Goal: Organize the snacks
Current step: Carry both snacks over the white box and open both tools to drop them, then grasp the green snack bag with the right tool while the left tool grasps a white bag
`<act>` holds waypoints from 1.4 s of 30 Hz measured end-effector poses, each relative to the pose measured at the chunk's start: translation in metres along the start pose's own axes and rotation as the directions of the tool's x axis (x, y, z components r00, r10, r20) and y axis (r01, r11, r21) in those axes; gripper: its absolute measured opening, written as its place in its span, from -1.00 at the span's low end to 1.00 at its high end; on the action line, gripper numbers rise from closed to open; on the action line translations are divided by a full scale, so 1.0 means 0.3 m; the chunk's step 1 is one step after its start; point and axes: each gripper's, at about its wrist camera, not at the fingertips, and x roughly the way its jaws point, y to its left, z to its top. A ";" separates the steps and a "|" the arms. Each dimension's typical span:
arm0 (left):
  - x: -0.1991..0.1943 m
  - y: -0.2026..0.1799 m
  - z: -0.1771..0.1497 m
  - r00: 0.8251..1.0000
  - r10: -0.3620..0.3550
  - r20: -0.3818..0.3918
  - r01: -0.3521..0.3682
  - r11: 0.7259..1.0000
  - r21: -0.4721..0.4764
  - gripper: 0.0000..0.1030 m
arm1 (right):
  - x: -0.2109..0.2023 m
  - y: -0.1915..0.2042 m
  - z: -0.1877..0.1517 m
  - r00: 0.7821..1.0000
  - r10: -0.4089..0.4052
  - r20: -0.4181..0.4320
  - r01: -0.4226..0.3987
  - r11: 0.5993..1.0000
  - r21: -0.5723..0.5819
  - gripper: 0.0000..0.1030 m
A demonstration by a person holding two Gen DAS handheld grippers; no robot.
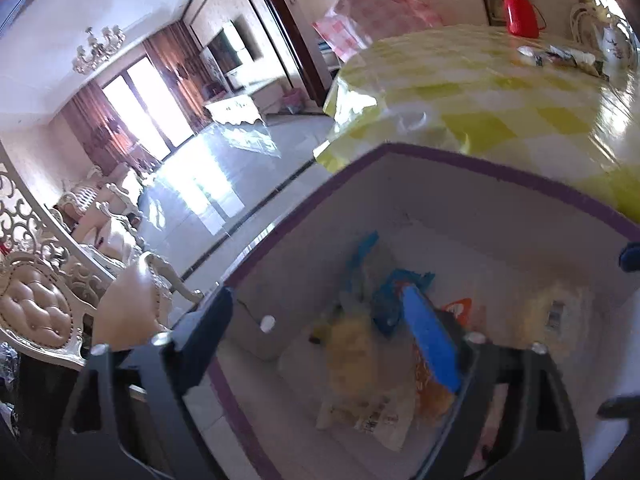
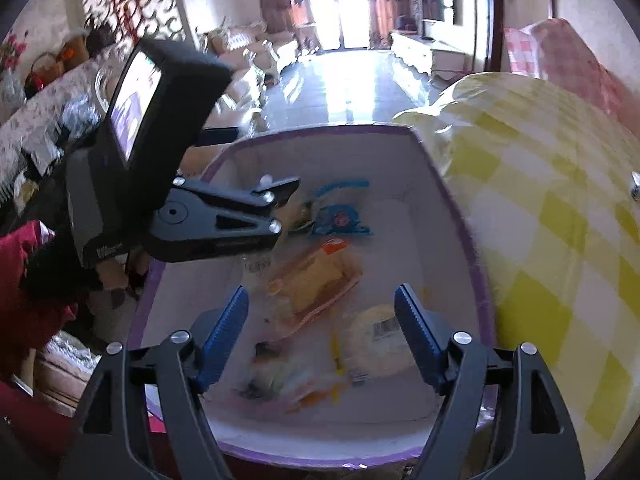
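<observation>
A white box with a purple rim [image 2: 452, 200] stands beside the table and holds several snack packets. In the right wrist view I see a blue packet [image 2: 340, 216], an orange packet [image 2: 316, 280] and a round pale packet with a barcode [image 2: 380, 336]. My right gripper [image 2: 320, 320] is open and empty above the box. My left gripper [image 2: 280, 208] reaches in over the box's left wall. In the left wrist view the left gripper [image 1: 332, 320] is open above a yellow packet [image 1: 352, 352] and a blue packet [image 1: 384, 304] in the box [image 1: 520, 176].
A round table with a yellow checked cloth [image 1: 500, 96] lies right of the box; it also shows in the right wrist view [image 2: 552, 208]. A red flask [image 1: 520, 12] and wrapped items [image 1: 560, 56] sit on its far side. Ornate chairs [image 1: 40, 312] stand at left.
</observation>
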 end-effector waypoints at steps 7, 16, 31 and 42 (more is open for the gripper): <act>-0.035 -0.074 0.102 0.999 -0.027 0.018 0.026 0.999 0.035 0.81 | -0.162 -0.182 -0.061 0.993 -0.071 0.090 0.060 0.991 0.118 0.52; -0.213 -0.423 0.495 0.936 -0.320 0.148 0.305 0.946 0.114 0.95 | -0.491 -0.630 -0.233 0.910 -0.389 0.141 0.308 0.865 0.397 0.70; -0.179 -1.275 0.798 0.615 -0.784 0.081 0.781 0.620 0.070 0.96 | -0.675 -1.610 -0.328 0.789 -0.614 0.000 0.449 0.576 0.683 0.56; -0.175 -1.415 0.830 0.483 -0.876 -0.005 0.870 0.479 0.119 0.96 | -0.466 -1.909 -0.106 0.859 -0.510 -0.046 0.440 0.688 0.577 0.54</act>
